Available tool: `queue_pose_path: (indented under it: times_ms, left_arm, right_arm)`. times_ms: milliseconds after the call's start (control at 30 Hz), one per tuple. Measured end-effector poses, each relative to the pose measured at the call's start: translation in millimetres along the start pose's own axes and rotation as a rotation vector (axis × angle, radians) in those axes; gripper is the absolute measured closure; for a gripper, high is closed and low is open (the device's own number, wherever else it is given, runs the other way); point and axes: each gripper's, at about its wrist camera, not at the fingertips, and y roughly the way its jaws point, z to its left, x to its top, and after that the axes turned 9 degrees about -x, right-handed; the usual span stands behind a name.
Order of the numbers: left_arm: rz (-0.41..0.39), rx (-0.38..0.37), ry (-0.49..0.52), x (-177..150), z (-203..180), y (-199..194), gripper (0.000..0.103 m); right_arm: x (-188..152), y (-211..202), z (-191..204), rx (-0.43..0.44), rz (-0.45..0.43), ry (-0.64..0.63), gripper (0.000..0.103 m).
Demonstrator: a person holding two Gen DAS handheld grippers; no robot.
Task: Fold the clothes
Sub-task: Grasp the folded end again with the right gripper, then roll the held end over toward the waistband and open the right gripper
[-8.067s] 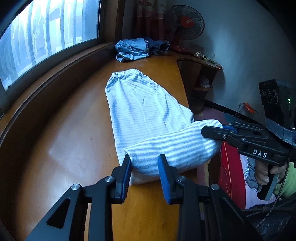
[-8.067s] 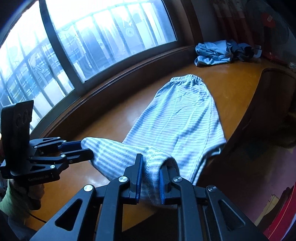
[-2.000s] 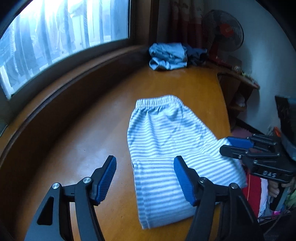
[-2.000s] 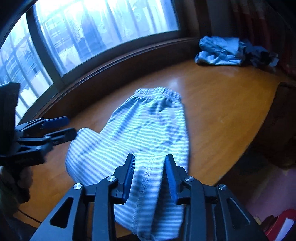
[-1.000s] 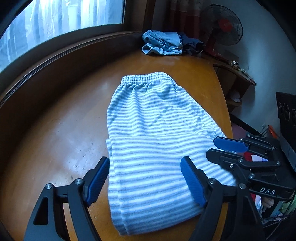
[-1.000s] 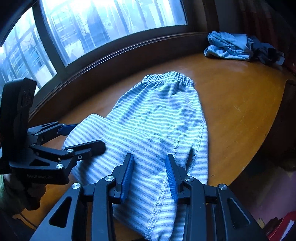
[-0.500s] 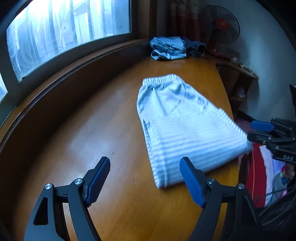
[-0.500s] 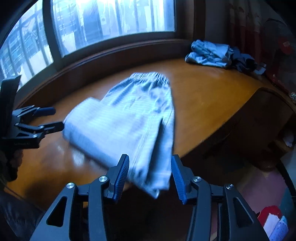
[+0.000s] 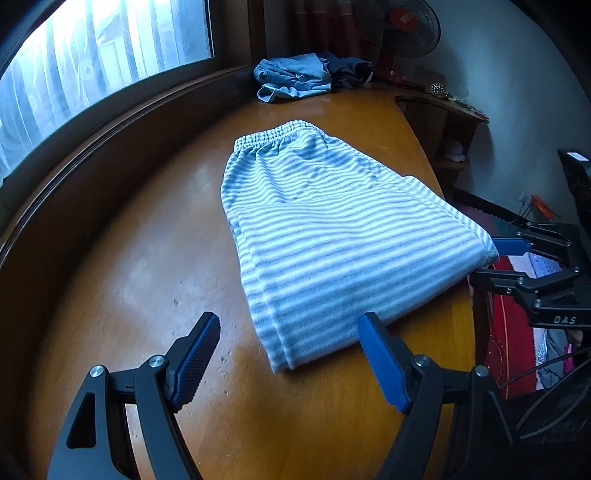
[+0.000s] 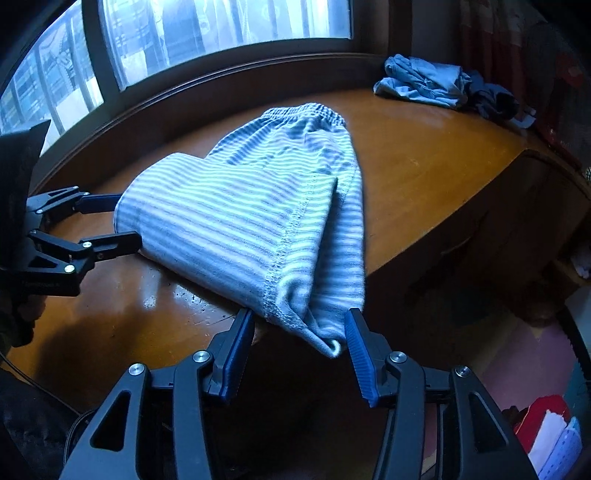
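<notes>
Change: both grippers, which 8.1 s ago pinched the striped leg ends, have let go; the legs now lie folded back over the upper half of the garment.
Striped trousers (image 9: 332, 236): lying flat on the wooden table (image 9: 129, 266), folded once across, elastic waistband toward the window, folded edge toward the near rim; in the right wrist view one hemmed corner (image 10: 325, 332) droops over the table's edge.
Left gripper (image 9: 288, 354): blue-padded fingers spread wide, holding nothing, poised above the table just short of the fold's near corner.
Right gripper (image 10: 299, 339): fingers parted, empty, straddling the overhanging corner without clamping it; from the left wrist view it sits off the table's right side, jaws apart, close to the fabric's edge (image 9: 517, 258).
Pile of blue clothes (image 9: 295, 77): crumpled at the far end of the table, well apart from the trousers, with a darker garment (image 9: 347, 72) beside it.
Fan (image 9: 402, 26): standing behind the pile, near the wall.
Window (image 10: 221, 26): curved, bright, running along the table's far side.
Person: a hand (image 10: 22, 314) grips the left tool's handle, partly hidden.
</notes>
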Motion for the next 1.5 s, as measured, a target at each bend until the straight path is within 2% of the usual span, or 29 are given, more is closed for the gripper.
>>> queue_pose_path:
  times_ms: [133,567,633,667,700,800,1033,1200,1300,1500]
  left_arm:
    - [0.023,-0.021,0.027,-9,-3,-1,0.026]
    - [0.009,-0.038,0.033,-7,-15,25,0.026]
    - [0.002,-0.041,0.046,-4,-18,28,0.038]
    - [0.0,-0.037,0.054,-3,-21,28,0.042]
    - [-0.002,-0.034,0.062,-2,-23,28,0.048]
    - [-0.007,-0.046,0.066,-1,-25,25,0.055]
    - [-0.069,-0.096,0.032,0,-28,-28,0.058]
    - [-0.12,-0.095,0.008,5,-37,-66,0.058]
    - [-0.122,-0.094,-0.032,11,-32,-67,0.058]
    - [-0.059,-0.074,-0.106,38,-6,-36,0.058]
  right_arm:
    - [1,1,11,-0.022,-0.019,-0.056,0.052]
    - [6,16,18,-0.049,-0.068,-0.099,0.053]
    - [7,17,18,-0.052,-0.079,-0.116,0.062]
    - [8,17,18,-0.057,-0.087,-0.129,0.072]
    - [9,16,18,-0.054,-0.09,-0.141,0.078]
    - [12,7,17,-0.038,-0.112,-0.153,0.082]
    - [22,-45,7,0.085,-0.169,-0.102,0.083]
    - [37,-65,-2,0.191,-0.16,-0.062,0.083]
    - [52,-54,-8,0.235,-0.129,-0.031,0.083]
    - [87,-19,-14,0.271,-0.062,-0.045,0.083]
